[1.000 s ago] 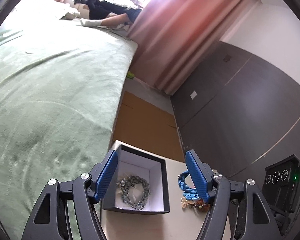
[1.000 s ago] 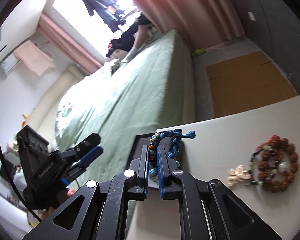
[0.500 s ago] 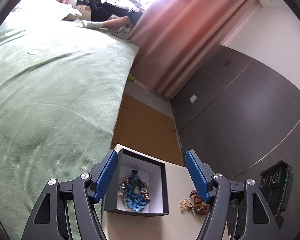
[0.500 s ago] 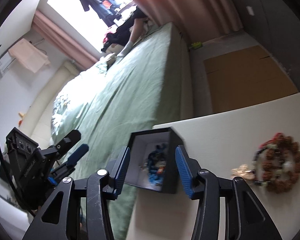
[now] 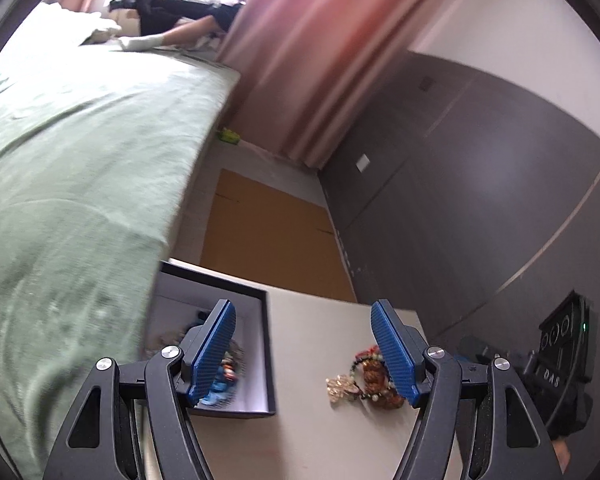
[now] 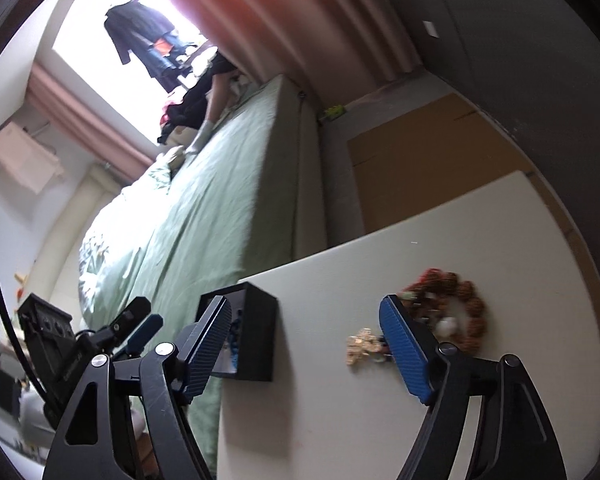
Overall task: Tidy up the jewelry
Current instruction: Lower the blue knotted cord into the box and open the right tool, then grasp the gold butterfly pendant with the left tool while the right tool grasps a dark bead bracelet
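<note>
So it's a bedroom: a big bed with a green blanket (image 5: 72, 168) runs down one side, pink curtains (image 5: 312, 48) hang by a bright window, and a dark grey wall (image 5: 480, 184) takes up the other side. There's a flat piece of brown cardboard (image 5: 268, 240) on the floor between the bed and the wall. Far back, a person's arm in a white glove (image 5: 144, 42) rests on the bed. Up close is a pale tabletop (image 6: 380, 400). At its corner nearest the bed sits a small black box (image 5: 236, 352) with a white lining, and inside it there's a blurry heap of blue beaded jewelry (image 5: 222, 380). Out on the bare table, well apart from the box, lies a reddish-brown bead bracelet (image 6: 460, 308) with a small gold charm (image 6: 362, 350) at its near side. The left gripper (image 5: 303, 354) has its blue pads spread wide with nothing between them, one finger over the box and the other over the bracelet. The right gripper (image 6: 306, 346) has its jaws opening right now and is also empty, with just bare table in the gap, box on one side and bracelet on the other.
</note>
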### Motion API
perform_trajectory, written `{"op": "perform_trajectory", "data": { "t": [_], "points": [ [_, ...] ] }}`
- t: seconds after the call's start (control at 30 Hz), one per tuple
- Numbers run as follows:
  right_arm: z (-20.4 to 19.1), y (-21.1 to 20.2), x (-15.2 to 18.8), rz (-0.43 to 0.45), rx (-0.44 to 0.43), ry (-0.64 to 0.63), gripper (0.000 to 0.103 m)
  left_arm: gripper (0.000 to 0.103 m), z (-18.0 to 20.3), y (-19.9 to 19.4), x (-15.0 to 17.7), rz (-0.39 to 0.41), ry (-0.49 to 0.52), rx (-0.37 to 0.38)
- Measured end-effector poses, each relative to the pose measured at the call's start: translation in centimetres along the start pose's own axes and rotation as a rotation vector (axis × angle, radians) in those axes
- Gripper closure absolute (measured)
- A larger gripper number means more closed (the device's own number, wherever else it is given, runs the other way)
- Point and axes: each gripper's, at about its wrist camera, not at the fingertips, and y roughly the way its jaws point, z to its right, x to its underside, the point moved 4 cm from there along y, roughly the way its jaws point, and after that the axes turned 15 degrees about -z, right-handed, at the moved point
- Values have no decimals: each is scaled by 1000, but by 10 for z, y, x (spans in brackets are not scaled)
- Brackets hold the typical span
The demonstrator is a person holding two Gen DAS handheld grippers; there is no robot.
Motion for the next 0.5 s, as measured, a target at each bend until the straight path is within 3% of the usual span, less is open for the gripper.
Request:
{"op": "perform_trajectory", "data": {
  "t": [0.5],
  "points": [
    [74,-9,5,-91,91,154,26,33,71,74,43,-159,229,-81]
  ]
}}
